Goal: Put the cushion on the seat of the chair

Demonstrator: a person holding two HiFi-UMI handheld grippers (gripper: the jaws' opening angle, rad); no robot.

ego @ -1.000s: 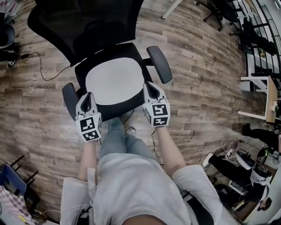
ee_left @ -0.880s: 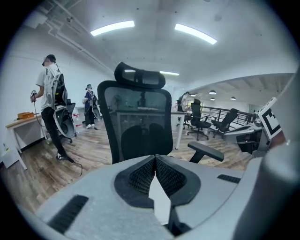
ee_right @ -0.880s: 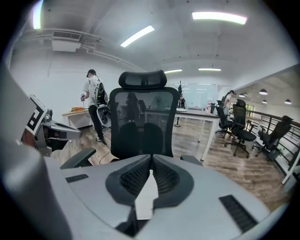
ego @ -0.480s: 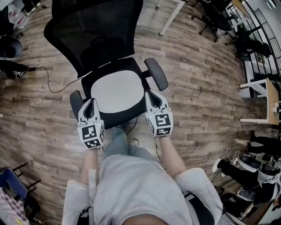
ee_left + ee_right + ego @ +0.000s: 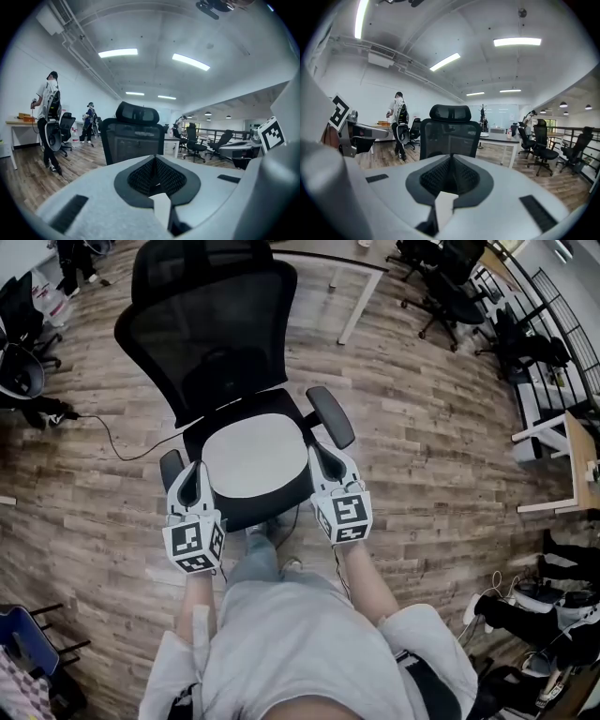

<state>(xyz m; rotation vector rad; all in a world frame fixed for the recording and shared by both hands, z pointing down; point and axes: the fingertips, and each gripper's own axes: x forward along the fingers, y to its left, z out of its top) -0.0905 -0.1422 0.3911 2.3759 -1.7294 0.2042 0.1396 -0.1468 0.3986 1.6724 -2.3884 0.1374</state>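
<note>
On the seat of the black office chair (image 5: 211, 334), the pale grey cushion (image 5: 255, 456) lies flat between the two armrests (image 5: 330, 415). Left gripper (image 5: 194, 470): jaws closed together, nothing held, at the cushion's left edge. Right gripper (image 5: 319, 451): jaws closed together, nothing held, at its right edge. Both appear clear of the cushion; contact cannot be confirmed from overhead.

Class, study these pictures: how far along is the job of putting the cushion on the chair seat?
Done: the cushion lies flat on the chair seat. In hand: nothing; the left gripper and right gripper are shut and empty, flanking the seat's front. Left: apparently nothing.
</note>
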